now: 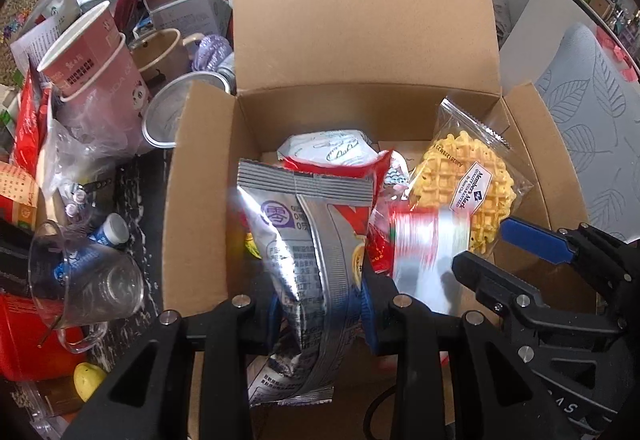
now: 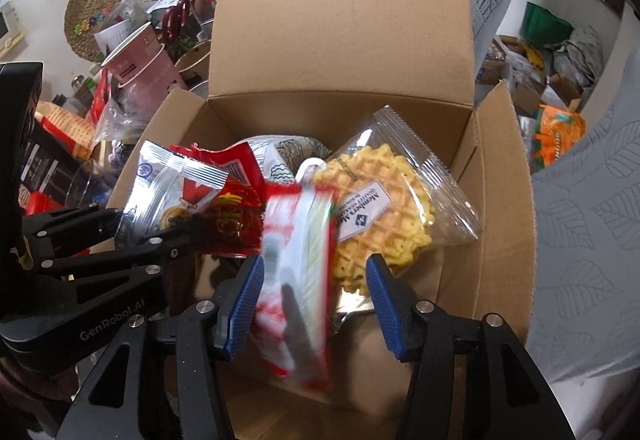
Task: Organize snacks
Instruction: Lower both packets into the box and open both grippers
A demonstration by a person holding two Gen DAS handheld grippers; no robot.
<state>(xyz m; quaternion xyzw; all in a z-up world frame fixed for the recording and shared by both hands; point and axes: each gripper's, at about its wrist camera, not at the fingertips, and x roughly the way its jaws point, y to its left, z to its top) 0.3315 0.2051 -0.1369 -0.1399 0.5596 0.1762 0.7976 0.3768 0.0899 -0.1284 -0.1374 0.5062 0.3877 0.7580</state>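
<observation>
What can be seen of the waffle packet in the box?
The waffle packet is a clear plastic pouch with crimped, serrated end seals, holding a round yellow waffle-grid snack. A white label reading "Member's Mark" is stuck across it. It lies tilted inside the open cardboard box, toward the right wall, one sealed corner pointing up at the rear flap. A blurred red-and-white packet overlaps its left edge. The open right gripper is just in front; its right finger crosses the packet's lower edge, contact unclear.

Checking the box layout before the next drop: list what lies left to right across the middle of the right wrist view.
Left gripper shut on the silver packet → red packet → blurred red-and-white packet between the right gripper's open fingers → bagged waffle → cardboard box wall.
</observation>
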